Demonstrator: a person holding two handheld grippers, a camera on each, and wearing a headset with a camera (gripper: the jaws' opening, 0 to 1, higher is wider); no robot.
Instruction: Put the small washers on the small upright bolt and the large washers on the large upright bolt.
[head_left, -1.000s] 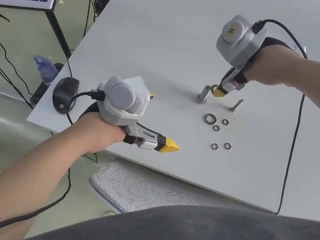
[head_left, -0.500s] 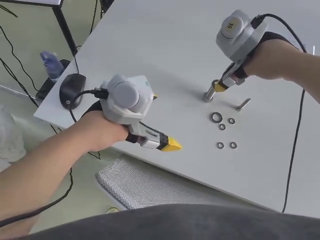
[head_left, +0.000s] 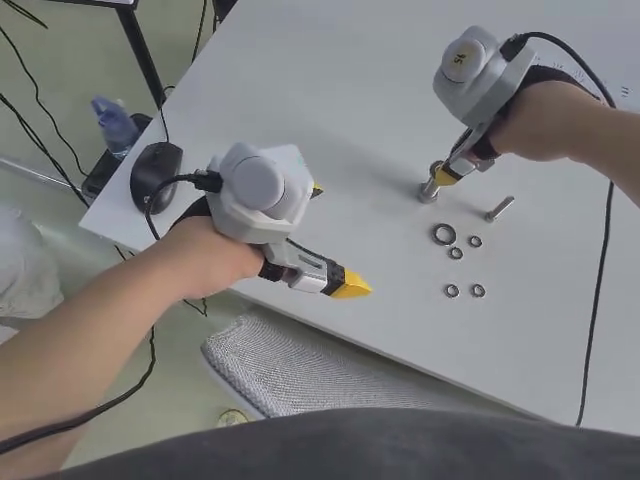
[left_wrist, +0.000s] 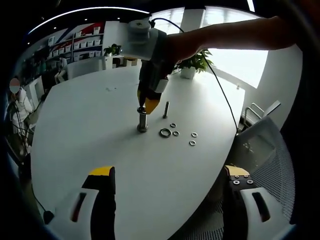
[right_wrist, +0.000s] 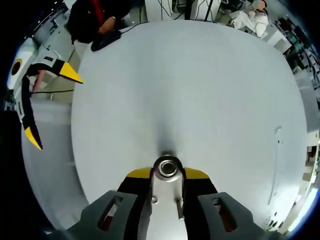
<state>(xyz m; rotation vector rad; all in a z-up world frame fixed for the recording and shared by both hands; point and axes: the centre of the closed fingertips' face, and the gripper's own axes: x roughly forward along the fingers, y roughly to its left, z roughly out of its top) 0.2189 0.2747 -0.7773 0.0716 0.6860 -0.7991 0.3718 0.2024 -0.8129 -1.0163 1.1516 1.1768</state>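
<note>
The large bolt (head_left: 430, 190) stands on its head on the white table (head_left: 330, 110), and my right gripper (head_left: 446, 177) is shut on its upper shank. From above, the bolt's end (right_wrist: 167, 166) sits between that gripper's (right_wrist: 167, 175) yellow tips. A small bolt (head_left: 498, 209) lies flat to the right. One large washer (head_left: 444, 234) and several small washers (head_left: 456, 253) lie just in front. My left gripper (head_left: 350, 288) hovers open near the table's front edge, its jaws (left_wrist: 167, 175) wide apart and empty. Ahead of it are the bolt (left_wrist: 143, 121) and washers (left_wrist: 165, 132).
A black mouse (head_left: 155, 172) and a bottle (head_left: 115, 122) sit off the table's left corner. A grey mesh chair seat (head_left: 300, 375) lies below the front edge. A cable (head_left: 598, 290) runs along the table's right side.
My right gripper has moved from beside the large bolt onto its upper end. The head camera has shifted, so everything sits further right. My left gripper stays open.
</note>
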